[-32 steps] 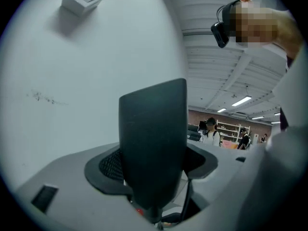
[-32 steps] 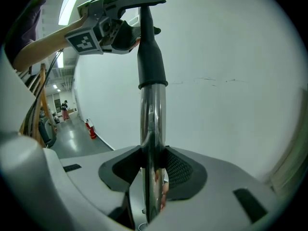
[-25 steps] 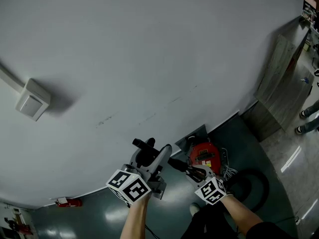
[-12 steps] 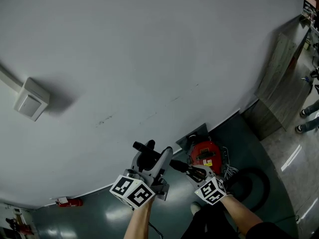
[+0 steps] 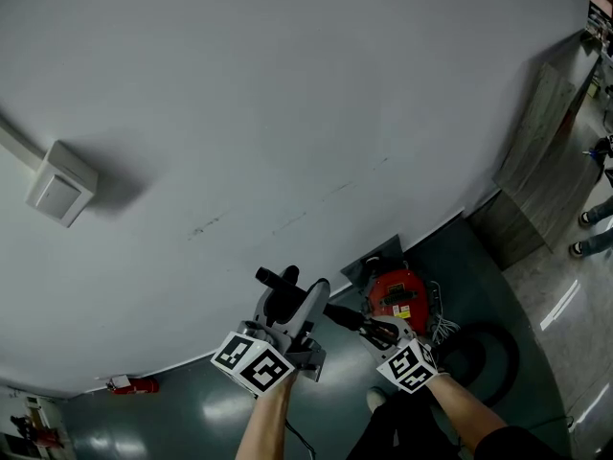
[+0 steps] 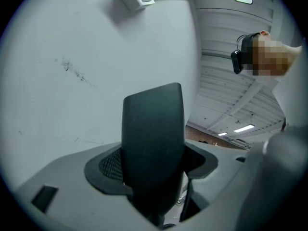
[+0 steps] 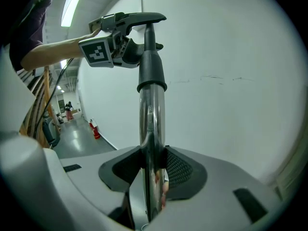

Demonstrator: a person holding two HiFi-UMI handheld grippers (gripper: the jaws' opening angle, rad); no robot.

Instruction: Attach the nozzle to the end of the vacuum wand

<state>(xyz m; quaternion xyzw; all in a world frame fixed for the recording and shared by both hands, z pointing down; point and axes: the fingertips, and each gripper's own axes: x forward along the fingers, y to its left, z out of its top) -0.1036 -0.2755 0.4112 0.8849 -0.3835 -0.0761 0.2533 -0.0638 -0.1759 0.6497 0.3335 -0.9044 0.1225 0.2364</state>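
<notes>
Just nr wand: wall, red canister.

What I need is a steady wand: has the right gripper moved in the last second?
No. The right gripper keeps its place just below the red vacuum canister in the head view.

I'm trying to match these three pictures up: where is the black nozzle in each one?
Head view: low centre, the black nozzle sticks up from the left gripper.
Left gripper view: the nozzle stands dead centre, between that gripper's jaws.
Right gripper view: the nozzle is top centre, at the far end of the chrome wand.
Shared landmark: the white wall behind it.
</notes>
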